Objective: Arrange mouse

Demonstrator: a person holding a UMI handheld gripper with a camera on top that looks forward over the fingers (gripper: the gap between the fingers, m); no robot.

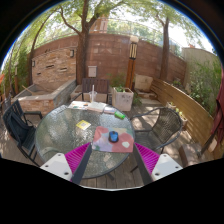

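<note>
Tongs (111,160) hang open and empty above the near edge of the round glass table (60,135), pads spread wide. Just ahead, toward the table's middle, a small dark mouse (114,137) sits on a pink mat (113,143). Judging by this, grasping and arranging remain undone.

The tongs (112,158) show at the bottom centre of the frame, their two fingers spread wide apart with nothing held between them. The magenta pads (77,157) face inward, one at lower left, the other at lower right.
</note>
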